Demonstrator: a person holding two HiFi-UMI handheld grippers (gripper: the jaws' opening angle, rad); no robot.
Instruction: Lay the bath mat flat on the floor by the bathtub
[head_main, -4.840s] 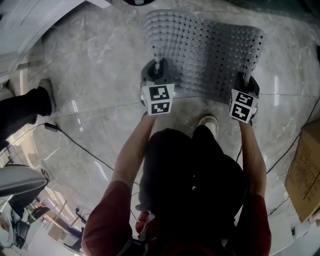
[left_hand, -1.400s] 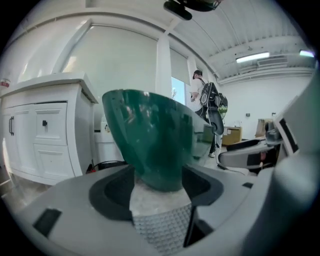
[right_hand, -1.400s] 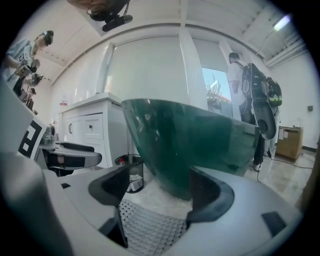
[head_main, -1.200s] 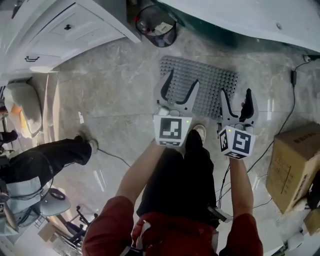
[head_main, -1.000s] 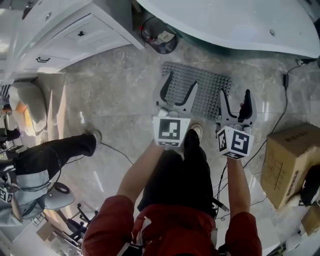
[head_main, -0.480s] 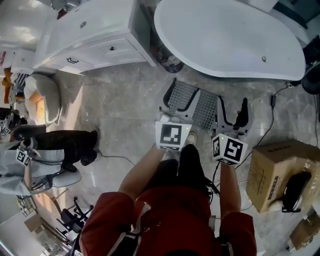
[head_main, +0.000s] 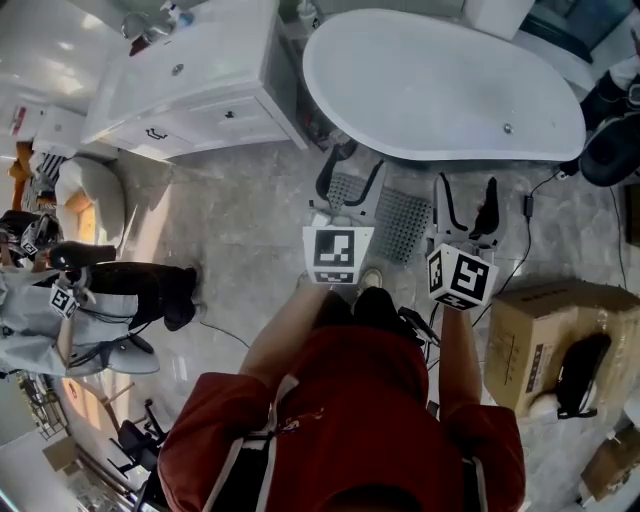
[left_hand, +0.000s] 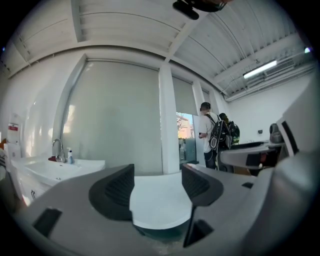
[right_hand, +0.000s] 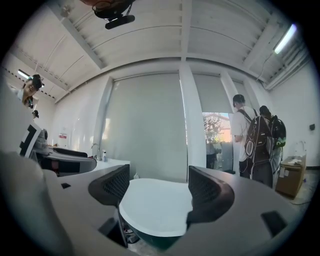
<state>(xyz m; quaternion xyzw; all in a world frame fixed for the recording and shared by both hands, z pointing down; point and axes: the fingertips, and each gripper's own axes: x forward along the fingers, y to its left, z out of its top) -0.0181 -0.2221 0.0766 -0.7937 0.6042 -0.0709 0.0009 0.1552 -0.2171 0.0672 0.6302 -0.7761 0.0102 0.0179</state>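
Observation:
The grey studded bath mat (head_main: 402, 222) lies flat on the marble floor just in front of the white bathtub (head_main: 440, 85). My left gripper (head_main: 349, 170) is held up at waist height, open and empty, partly covering the mat's left end. My right gripper (head_main: 464, 197) is level with it, open, with nothing between its jaws. In the left gripper view the bathtub (left_hand: 160, 200) shows between the jaws of the left gripper (left_hand: 157, 182). The right gripper view has the bathtub (right_hand: 155, 205) between the jaws of the right gripper (right_hand: 156, 186).
A white vanity cabinet (head_main: 190, 95) stands left of the tub. A cardboard box (head_main: 545, 345) sits at the right, with a black cable (head_main: 520, 255) on the floor. A seated person (head_main: 90, 300) is at the left. Two people (right_hand: 255, 140) stand far off.
Both grippers let go of the mat, opened, and rose as I stood up. The view pulled back: the mat looks smaller, and the tub and vanity have come into sight.

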